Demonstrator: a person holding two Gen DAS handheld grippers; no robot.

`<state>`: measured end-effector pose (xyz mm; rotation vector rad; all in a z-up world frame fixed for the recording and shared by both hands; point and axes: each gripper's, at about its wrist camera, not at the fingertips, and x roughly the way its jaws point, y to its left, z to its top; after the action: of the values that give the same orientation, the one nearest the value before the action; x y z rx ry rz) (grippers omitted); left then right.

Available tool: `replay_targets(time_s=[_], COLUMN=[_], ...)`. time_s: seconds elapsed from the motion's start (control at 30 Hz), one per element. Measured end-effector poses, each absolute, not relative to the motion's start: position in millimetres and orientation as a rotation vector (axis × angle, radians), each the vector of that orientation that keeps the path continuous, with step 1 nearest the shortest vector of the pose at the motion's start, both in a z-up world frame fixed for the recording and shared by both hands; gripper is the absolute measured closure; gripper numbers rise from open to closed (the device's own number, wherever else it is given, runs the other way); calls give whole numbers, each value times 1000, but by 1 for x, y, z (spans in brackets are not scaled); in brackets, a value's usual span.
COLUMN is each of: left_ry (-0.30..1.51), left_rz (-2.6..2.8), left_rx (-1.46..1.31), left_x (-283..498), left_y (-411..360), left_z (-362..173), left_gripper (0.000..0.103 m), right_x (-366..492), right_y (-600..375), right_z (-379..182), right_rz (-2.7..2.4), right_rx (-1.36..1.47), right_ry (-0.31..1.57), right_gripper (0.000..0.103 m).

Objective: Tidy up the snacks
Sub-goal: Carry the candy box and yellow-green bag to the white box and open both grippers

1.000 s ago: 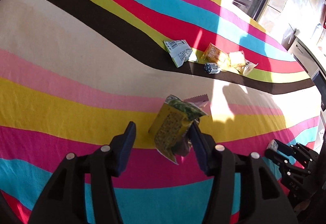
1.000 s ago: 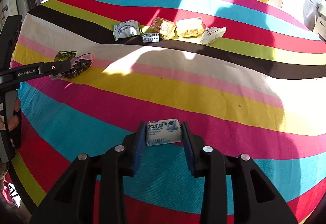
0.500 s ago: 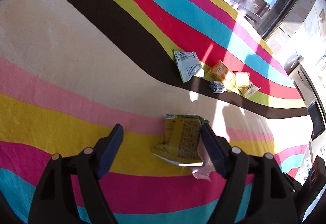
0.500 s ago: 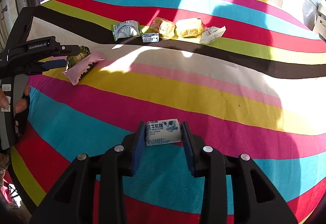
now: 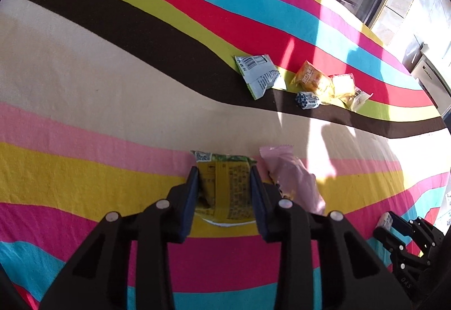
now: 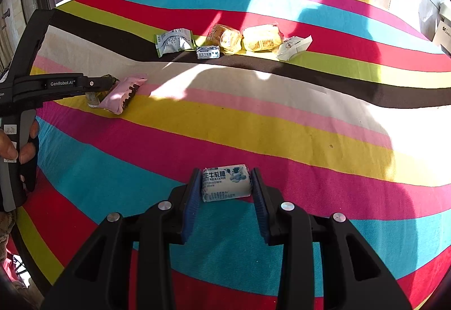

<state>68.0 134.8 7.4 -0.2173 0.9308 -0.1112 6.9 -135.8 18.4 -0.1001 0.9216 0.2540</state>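
Observation:
My left gripper (image 5: 224,172) has its jaws closing, and the pads press both sides of a yellow-green snack packet (image 5: 225,191) lying on the striped cloth (image 5: 84,84). A pink packet (image 5: 293,180) lies against the outside of its right finger. In the right wrist view the left gripper (image 6: 107,83) comes in from the left, with the pink packet (image 6: 121,95) beside it. My right gripper (image 6: 225,173) is shut on a white-and-blue candy packet (image 6: 225,183), held just above the cloth.
A row of snacks lies on the far stripes: a green-white packet (image 6: 173,41), a small blue-white candy (image 6: 208,52), an orange packet (image 6: 225,38), a yellow packet (image 6: 262,38) and a white wrapper (image 6: 294,46). A hand (image 6: 11,146) grips the left handle. Windows stand behind.
The left jaws spread wide, and the yellow-green and pink packets came down flat on the cloth. The jaws then narrowed onto the yellow-green one. The right gripper stayed still.

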Motion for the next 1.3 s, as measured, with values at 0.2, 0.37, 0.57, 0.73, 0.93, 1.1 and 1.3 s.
replay_targets(time_s=[0.2, 0.37, 0.57, 0.73, 0.93, 1.1, 1.3], left_ry=[839, 851, 892, 891, 909, 894, 875], left_rz=[-87, -102, -159, -202, -233, -296, -387], left_rx=[-205, -186, -161, -124, -101, -21, 50], left_x=[8, -31, -54, -69, -81, -99, -117], left_y=[148, 152, 138, 124, 112, 81, 41], left_z=[23, 22, 14, 16, 14, 21, 30], left_gripper=[68, 68, 68, 68, 67, 68, 67], right_x=[7, 7, 1, -27, -72, -104, -140], right_y=[-136, -140, -155, -154, -135, -128, -150], right_z=[19, 21, 29, 35, 41, 46, 58], right_rz=[251, 256, 298, 280, 313, 325, 280], right_rx=[-94, -71, 38, 93, 66, 17, 28], right_ry=[922, 918, 874, 870, 870, 857, 825], right_gripper=[68, 69, 69, 69, 69, 69, 69])
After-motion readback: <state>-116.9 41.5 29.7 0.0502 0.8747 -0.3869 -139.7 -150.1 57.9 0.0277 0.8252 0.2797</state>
